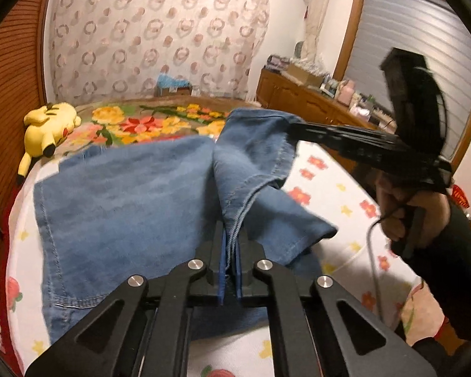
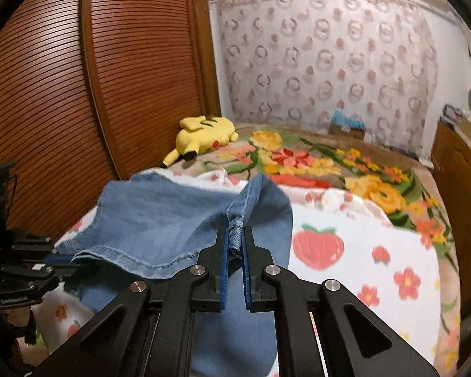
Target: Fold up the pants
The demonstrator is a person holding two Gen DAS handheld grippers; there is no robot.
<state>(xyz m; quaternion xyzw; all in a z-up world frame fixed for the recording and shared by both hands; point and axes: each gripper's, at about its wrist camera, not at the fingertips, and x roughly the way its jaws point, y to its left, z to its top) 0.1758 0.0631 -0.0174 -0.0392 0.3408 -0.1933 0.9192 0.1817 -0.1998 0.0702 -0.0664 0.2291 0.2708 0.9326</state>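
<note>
1. Blue denim pants (image 1: 125, 194): spread across a bed's flower-printed cover.
2. Near hem edge: lifted off the cover at two separate points, bunched and creased.
3. Stitched seams visible.

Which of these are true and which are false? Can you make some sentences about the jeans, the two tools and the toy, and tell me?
1. The left tool is shut on the jeans. True.
2. The right tool is open and holds nothing. False: it pinches a fold of the jeans too.
3. The yellow toy lies on the jeans. False: it lies on the bed beyond the jeans, apart from them.
4. The jeans are blue. True.
5. The jeans lie flat all over. False: the pinched edge is lifted off the bed.
</note>
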